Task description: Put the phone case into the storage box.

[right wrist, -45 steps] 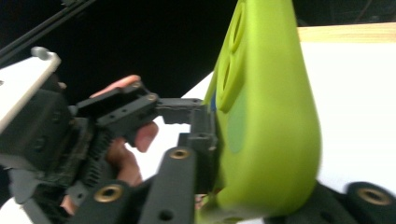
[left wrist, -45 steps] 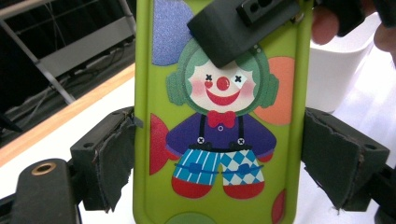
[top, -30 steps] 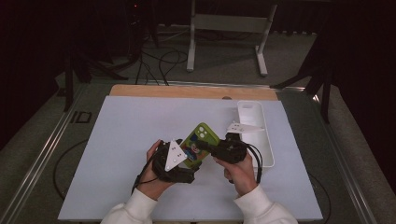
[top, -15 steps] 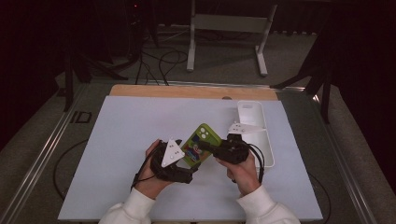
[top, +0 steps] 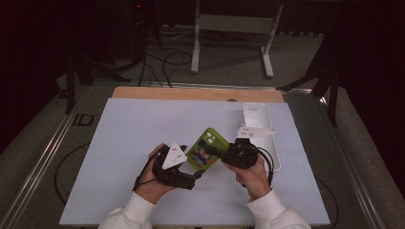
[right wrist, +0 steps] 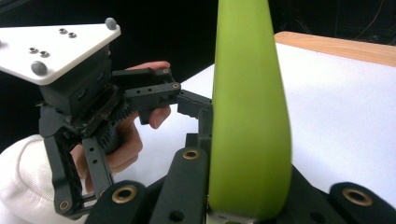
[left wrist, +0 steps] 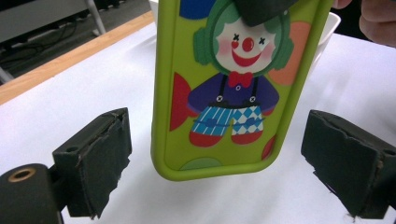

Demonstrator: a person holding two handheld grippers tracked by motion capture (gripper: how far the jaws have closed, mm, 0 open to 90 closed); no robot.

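My right hand-held gripper [right wrist: 243, 205] clamped on green phone case [top: 204, 149], held above surface [top: 119, 143] near front edge. My left hand-held gripper [left wrist: 233, 154] gaping, pads straddling case's lower end, not touching. Risks: thin-edge grip pivots; early release drops case.

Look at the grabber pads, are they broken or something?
A bit, yes. In the left gripper view, the black pads look torn and ragged along their edges, worn from use. They stand open on either side of the green clown phone case, which the right gripper pinches by its edge.
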